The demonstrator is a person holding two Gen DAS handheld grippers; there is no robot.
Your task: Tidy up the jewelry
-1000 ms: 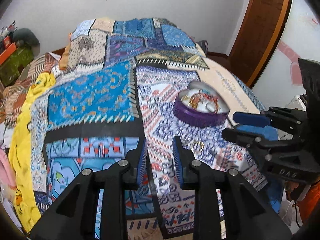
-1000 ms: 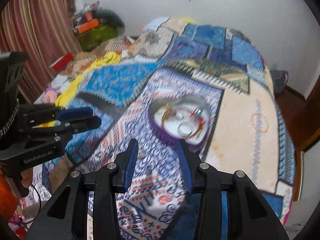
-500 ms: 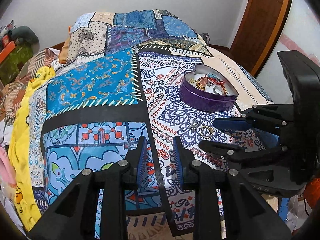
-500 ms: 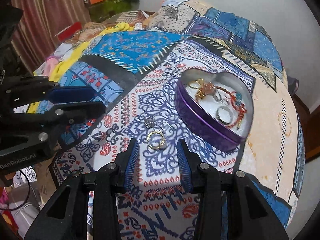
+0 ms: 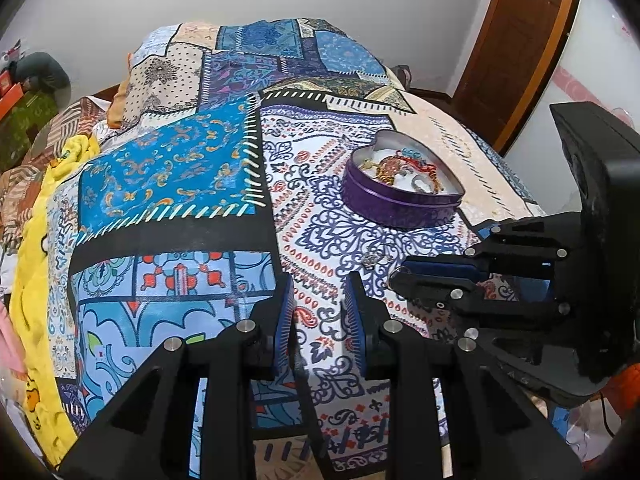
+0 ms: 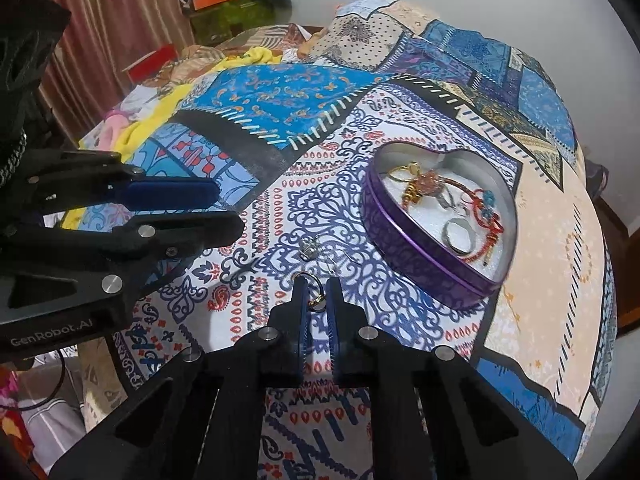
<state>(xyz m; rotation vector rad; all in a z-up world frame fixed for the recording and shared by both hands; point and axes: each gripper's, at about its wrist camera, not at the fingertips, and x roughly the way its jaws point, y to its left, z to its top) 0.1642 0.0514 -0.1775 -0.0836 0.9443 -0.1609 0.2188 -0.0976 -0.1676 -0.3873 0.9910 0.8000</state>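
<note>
A purple heart-shaped tin stands open on the patterned bedspread, holding a silver ring, a red bracelet and gold pieces. In front of it my right gripper is down on the cloth, shut on a small gold ring whose loop shows between the pads. A little silver piece lies on the cloth just beyond the fingertips. My left gripper hovers to the left of it, narrowly open with nothing between its fingers.
A yellow blanket lies along the bed's left side. The near bed edge drops off below the grippers. A wooden door stands at the back right, and clutter with a curtain at the left.
My right gripper sank a little onto the bedspread and closed on the gold ring that lay between its open fingers. The left gripper has barely moved.
</note>
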